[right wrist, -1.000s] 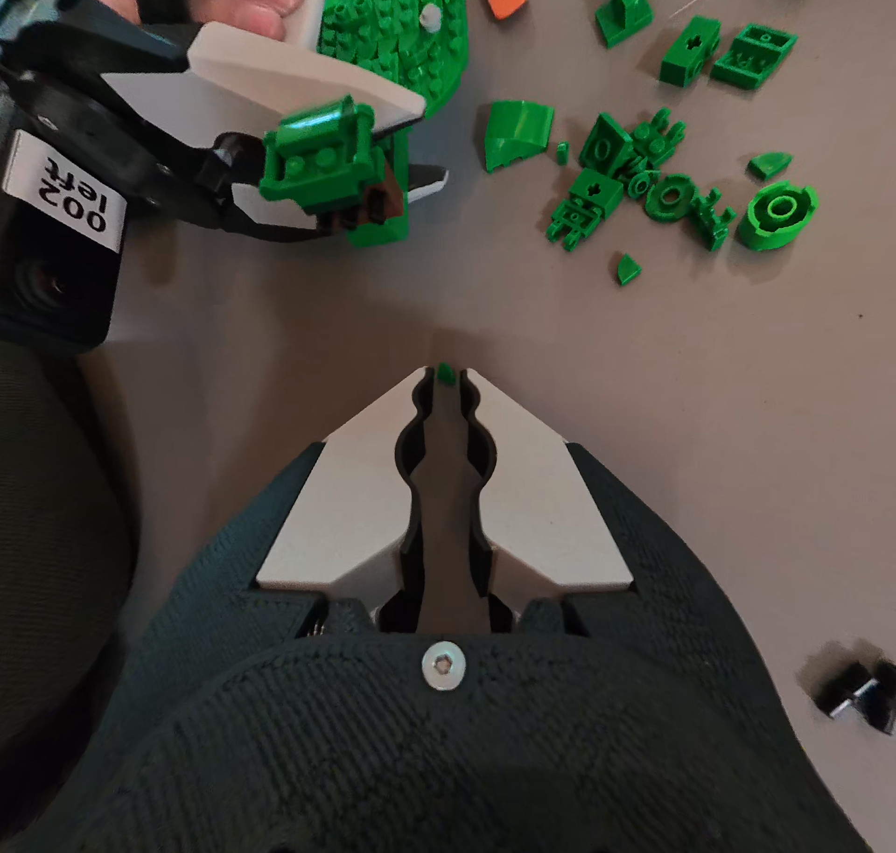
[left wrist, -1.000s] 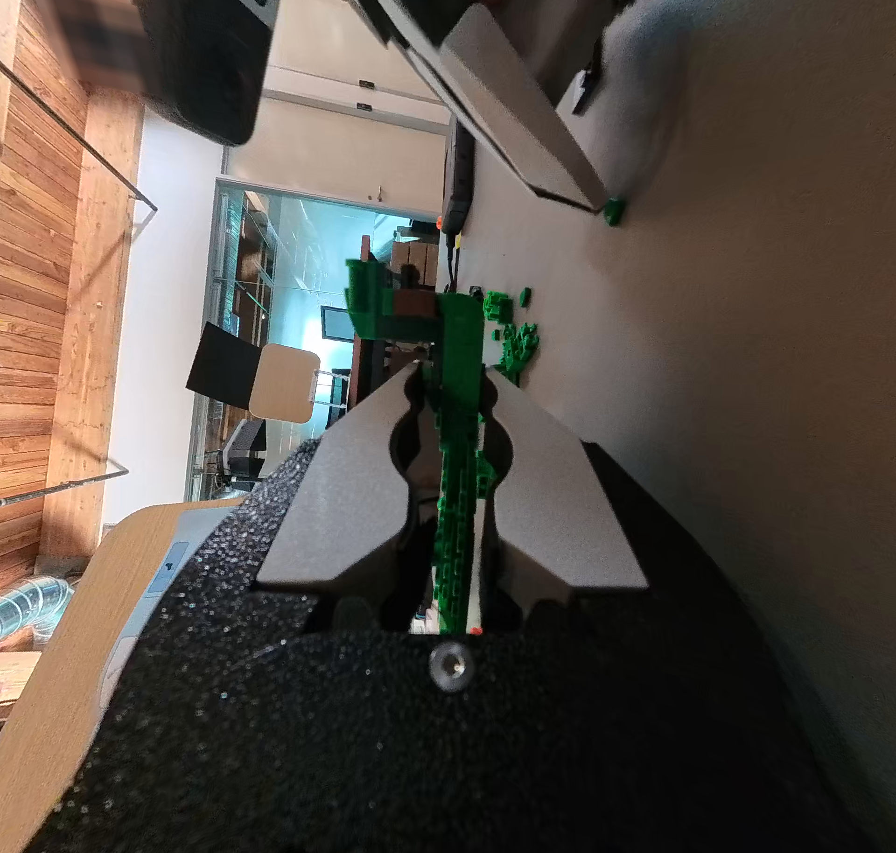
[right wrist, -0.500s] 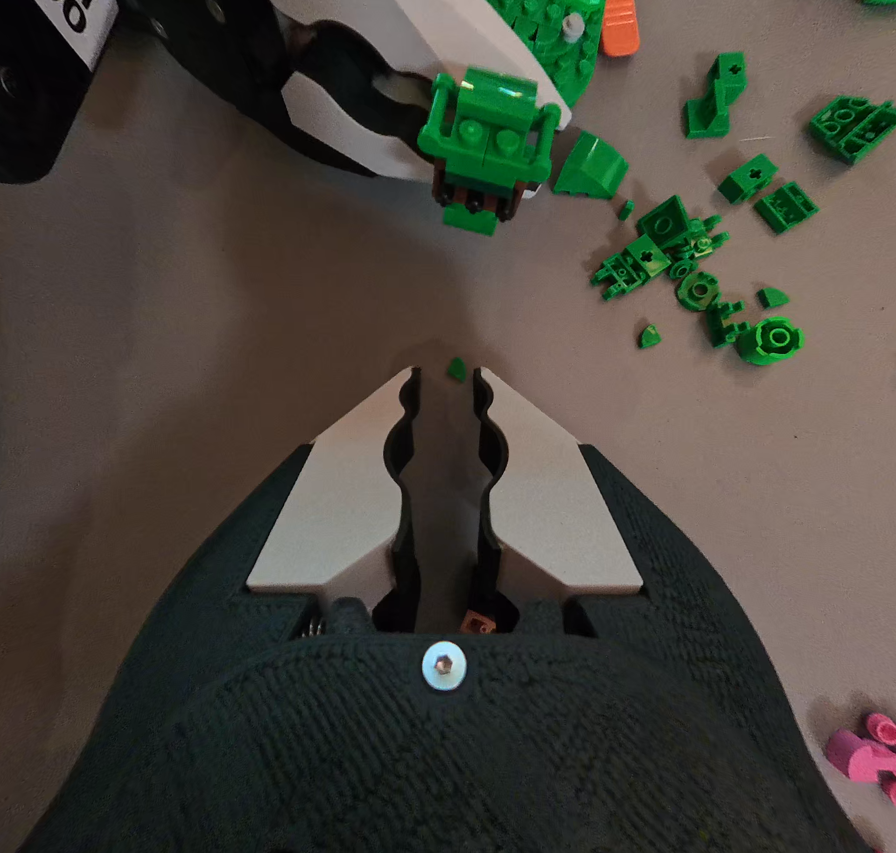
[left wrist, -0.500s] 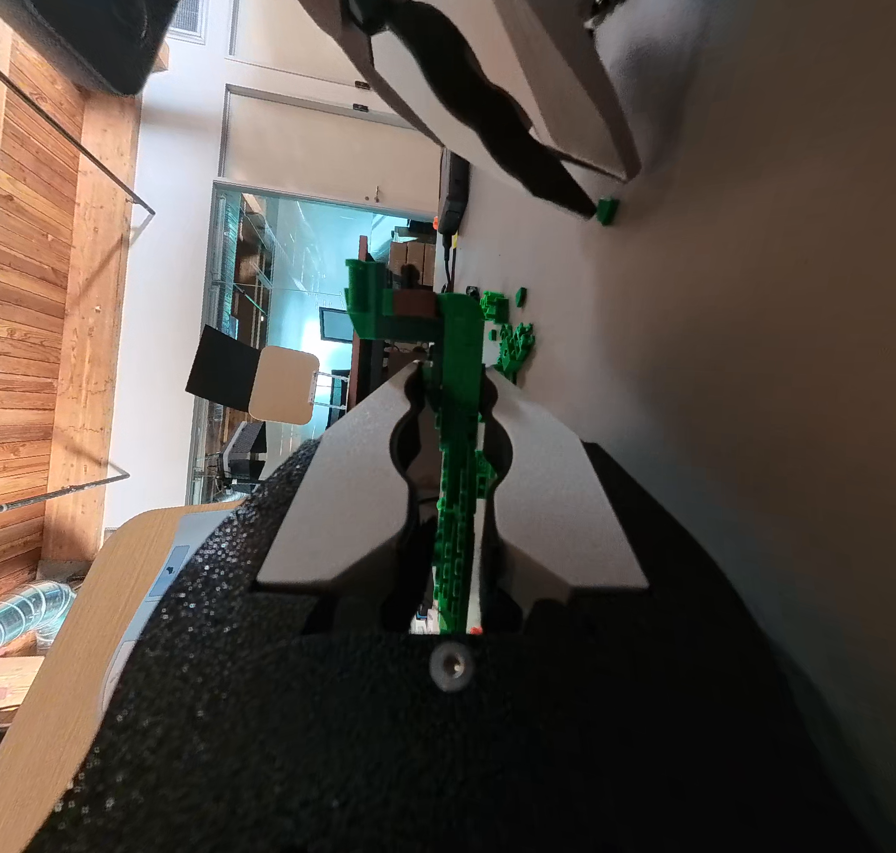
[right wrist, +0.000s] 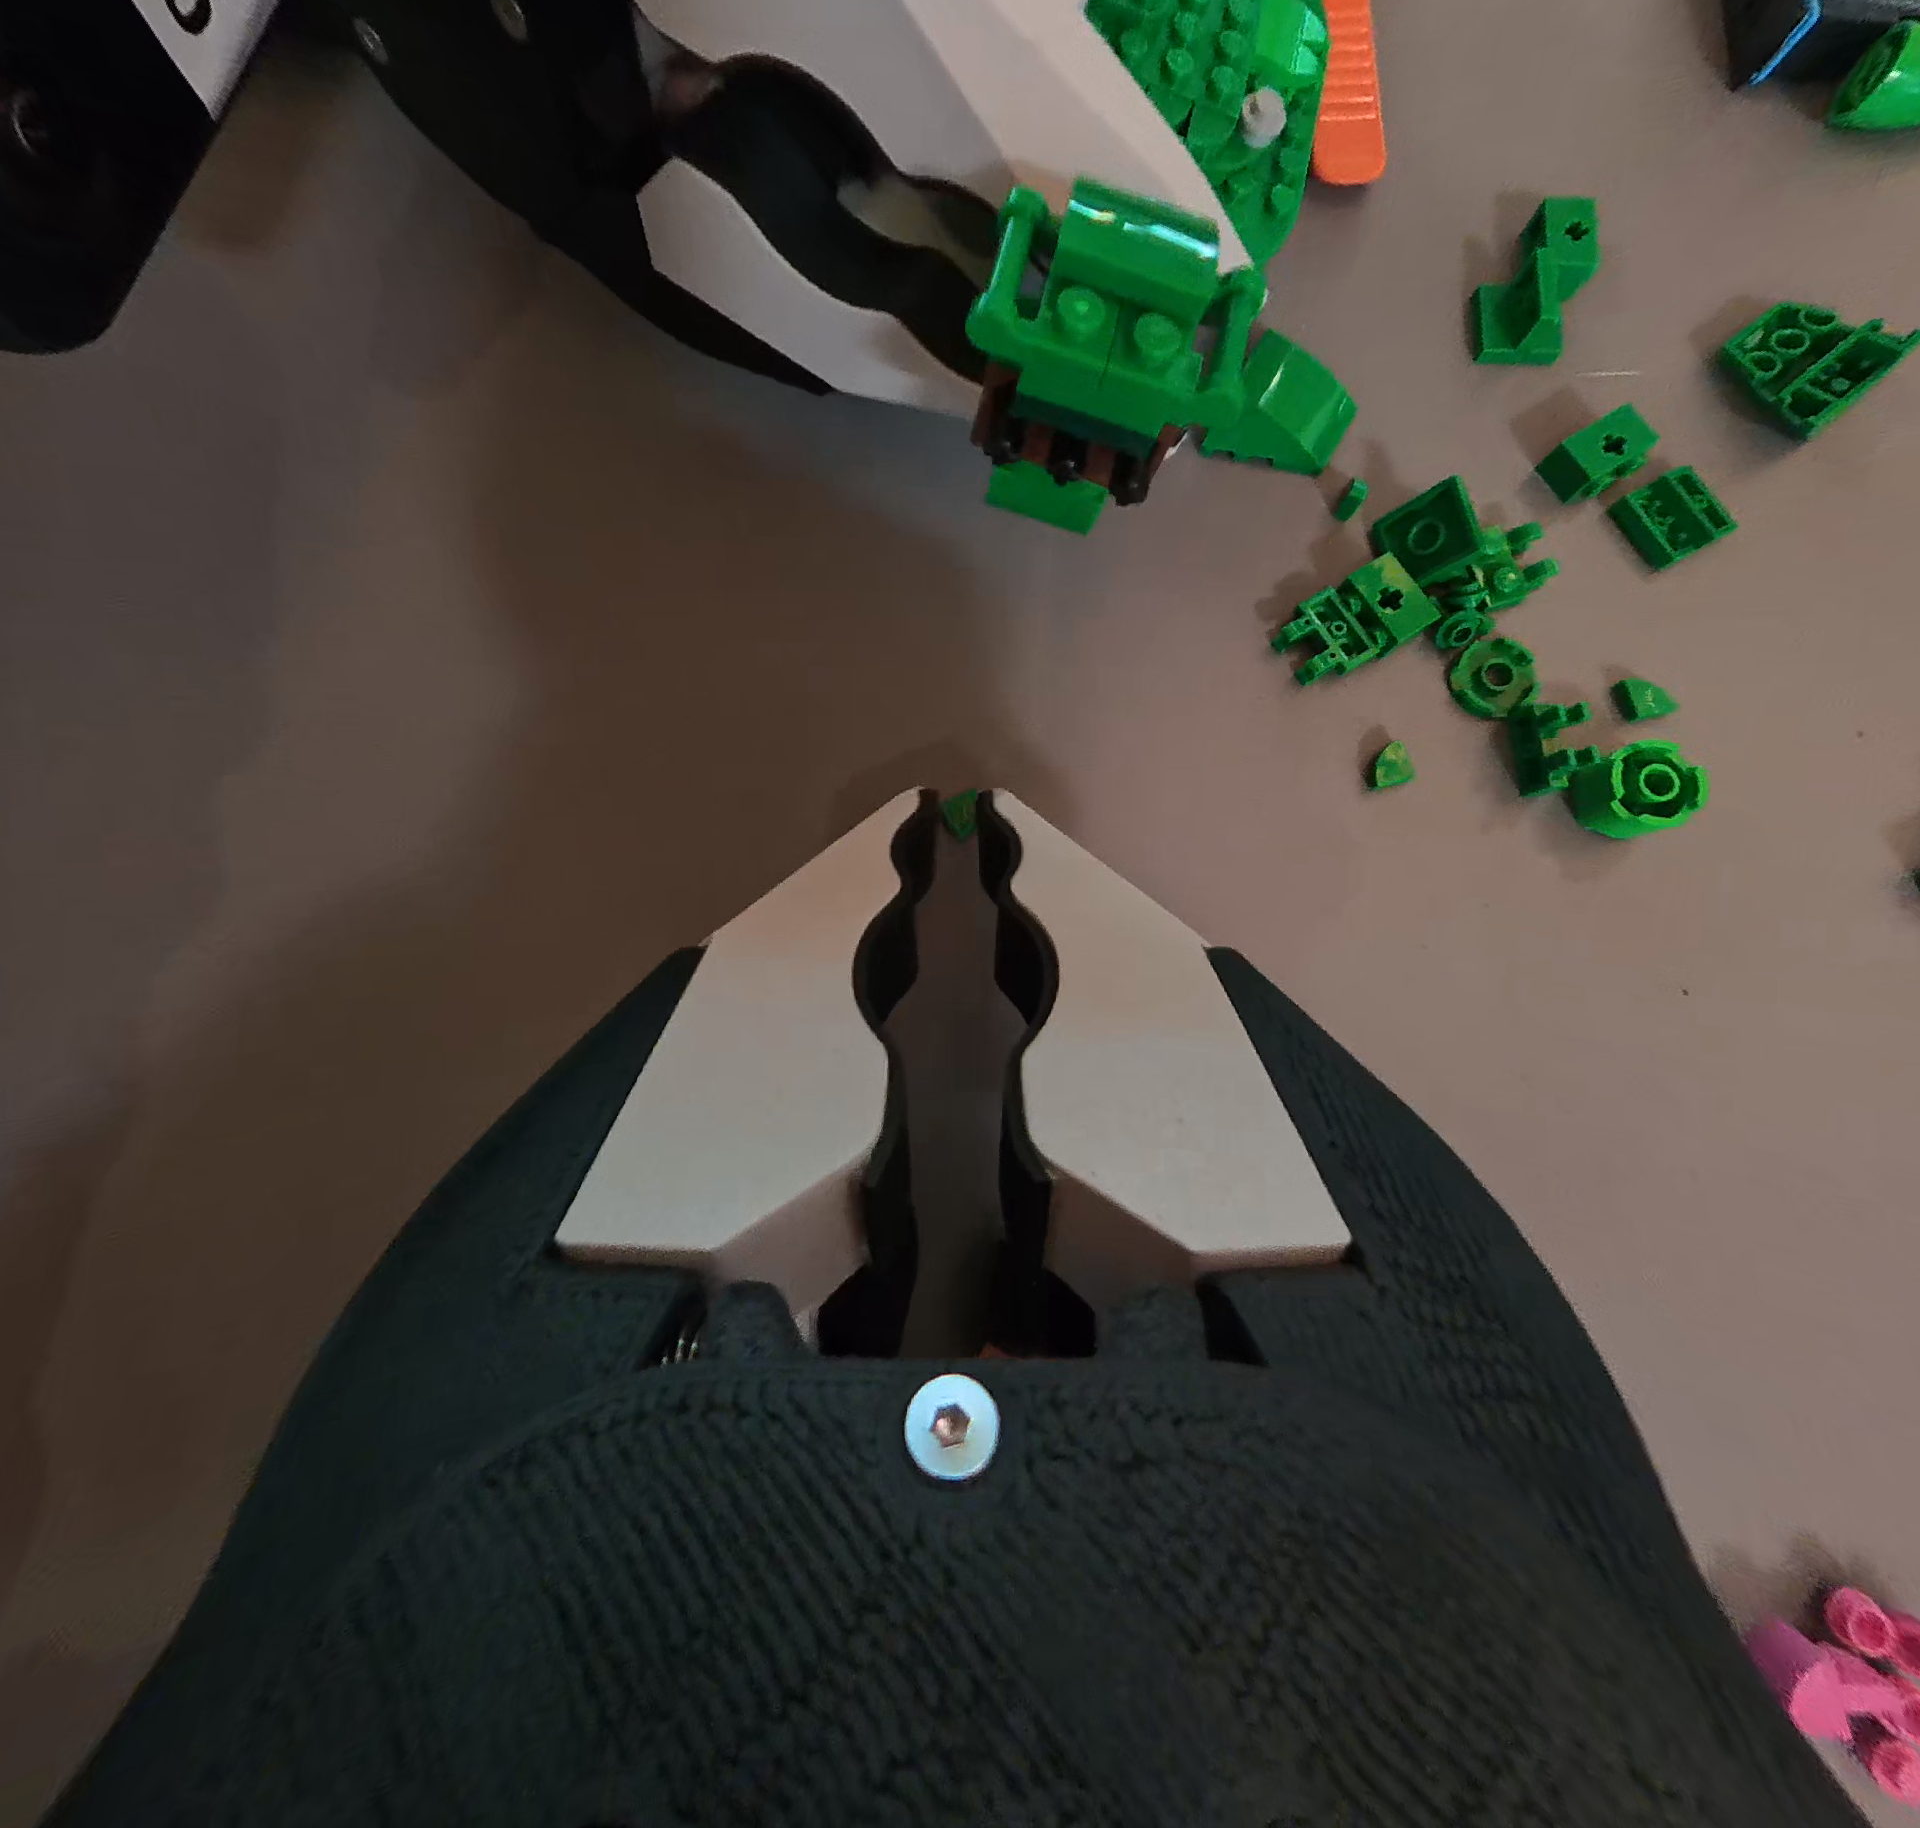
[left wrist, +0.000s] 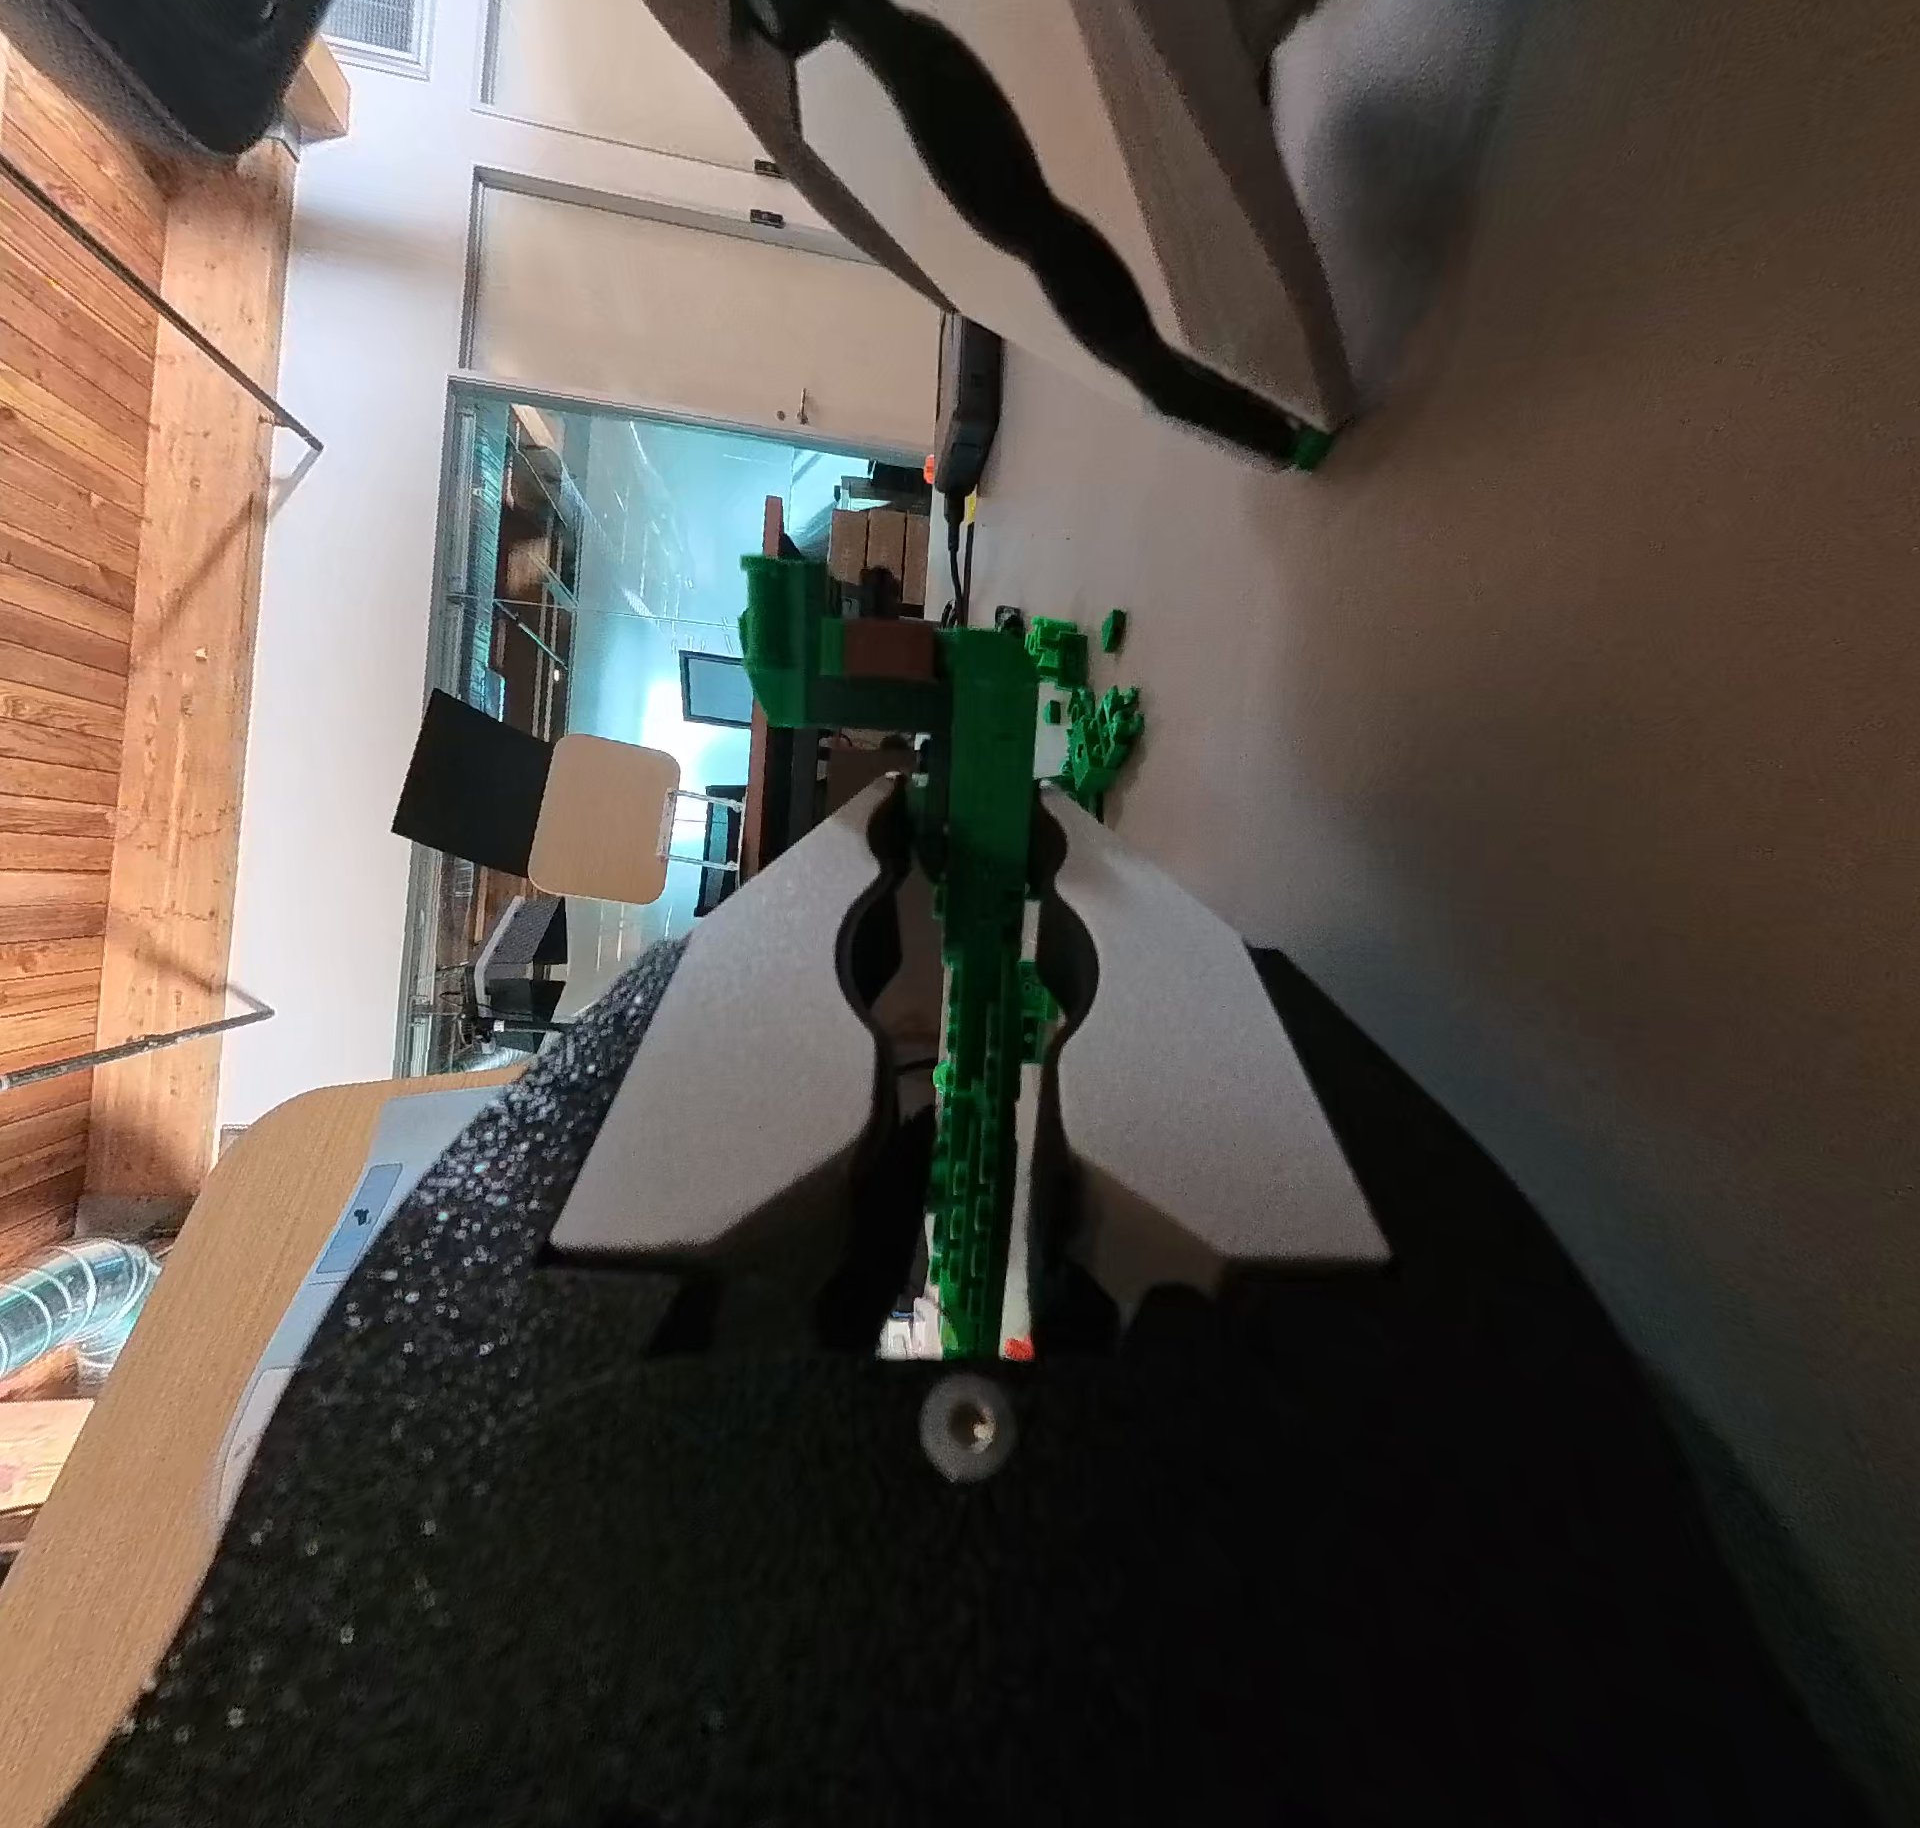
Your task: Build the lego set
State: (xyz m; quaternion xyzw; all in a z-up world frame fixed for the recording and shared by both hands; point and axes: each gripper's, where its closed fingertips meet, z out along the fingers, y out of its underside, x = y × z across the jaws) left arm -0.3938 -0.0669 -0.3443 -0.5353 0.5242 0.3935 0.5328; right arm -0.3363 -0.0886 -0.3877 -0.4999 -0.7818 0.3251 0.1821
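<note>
The left gripper [left wrist: 966, 791] clamped a partly built green plastic brick model [left wrist: 982, 905]. The right gripper [right wrist: 958, 799] pinched a tiny green stud piece [right wrist: 960, 810] against the grey tabletop [right wrist: 520, 635]; lifting slowly with steady pressure would probably prevent slipping.

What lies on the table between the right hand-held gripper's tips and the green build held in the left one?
In the right wrist view, only bare table separates the right hand-held gripper, pinching a tiny green piece, from the green build in the left hand-held gripper.

Dim tabletop, bright backlit window glare
</note>
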